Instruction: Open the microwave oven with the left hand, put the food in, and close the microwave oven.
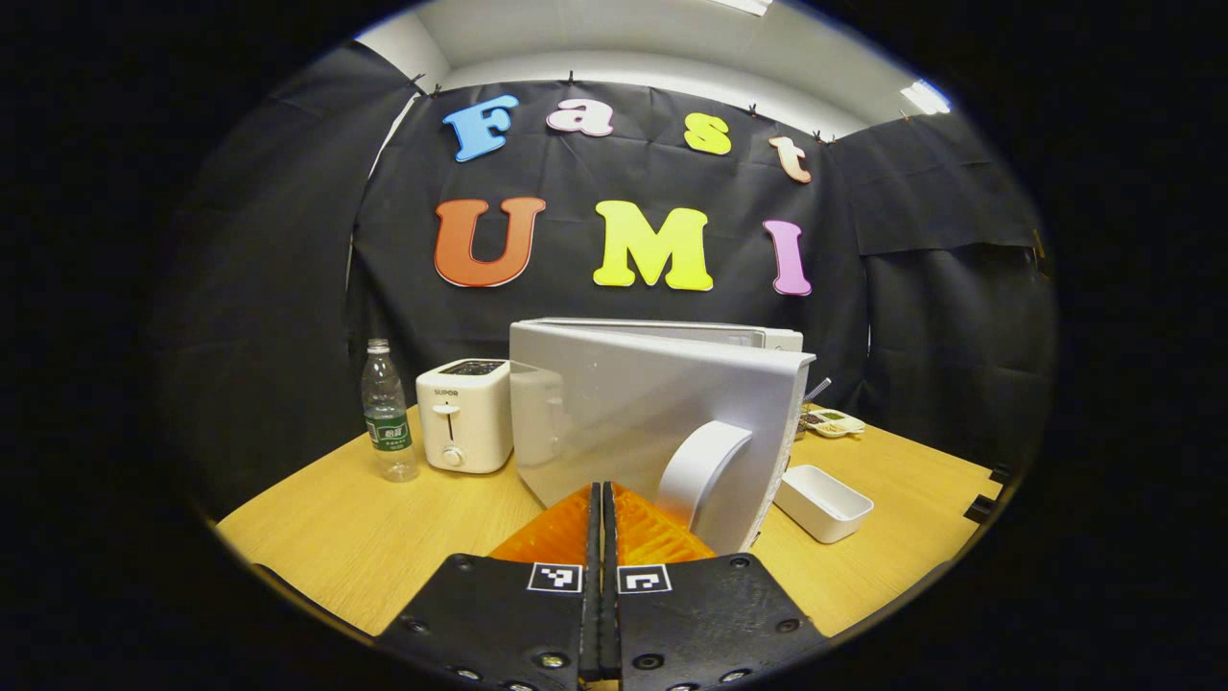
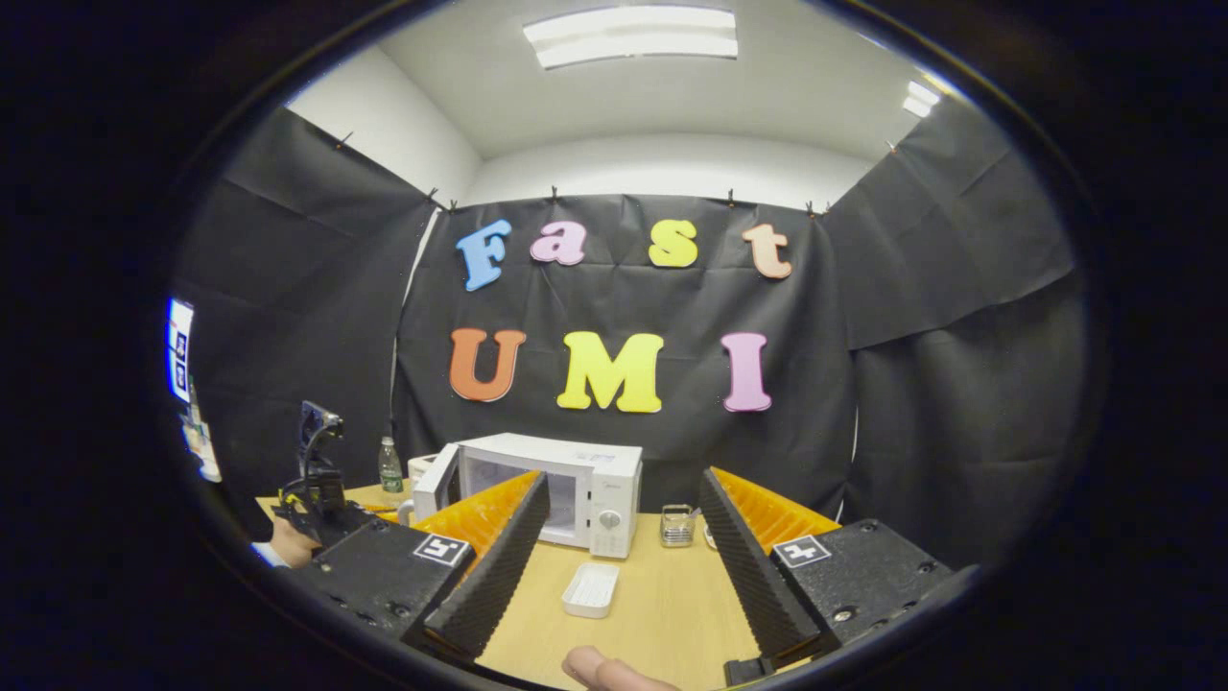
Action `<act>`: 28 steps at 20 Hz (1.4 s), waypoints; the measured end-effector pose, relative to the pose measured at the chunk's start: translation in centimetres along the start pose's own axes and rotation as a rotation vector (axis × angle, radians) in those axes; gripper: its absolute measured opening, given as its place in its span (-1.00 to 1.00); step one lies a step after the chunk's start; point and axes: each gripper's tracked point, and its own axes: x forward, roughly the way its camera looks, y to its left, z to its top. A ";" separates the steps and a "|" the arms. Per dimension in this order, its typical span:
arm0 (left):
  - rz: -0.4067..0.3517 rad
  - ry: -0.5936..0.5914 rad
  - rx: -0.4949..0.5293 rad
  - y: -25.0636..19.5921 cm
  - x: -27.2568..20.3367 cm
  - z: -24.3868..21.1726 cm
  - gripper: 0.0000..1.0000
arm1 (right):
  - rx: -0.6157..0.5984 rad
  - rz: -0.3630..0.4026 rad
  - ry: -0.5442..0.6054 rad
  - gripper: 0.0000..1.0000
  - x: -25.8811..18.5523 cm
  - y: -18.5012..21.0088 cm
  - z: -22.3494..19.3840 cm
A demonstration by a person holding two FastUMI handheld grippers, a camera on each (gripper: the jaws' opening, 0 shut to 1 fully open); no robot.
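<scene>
Closed fingers of the left gripper (image 1: 602, 537) sit just before the microwave (image 2: 566, 489) door (image 1: 652, 422), which stands ajar beside its handle (image 1: 700, 470). Wide apart, the right gripper (image 2: 614, 576) hangs over the tabletop (image 2: 662, 605), a white tray (image 2: 591, 588) (holding nothing visible) lying before the microwave near the back edge.
</scene>
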 end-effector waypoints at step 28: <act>-0.025 0.056 0.050 -14.4 22.2 1.2 -1.00 | 0.083 -0.067 0.055 0.99 3.2 -11.1 -6.8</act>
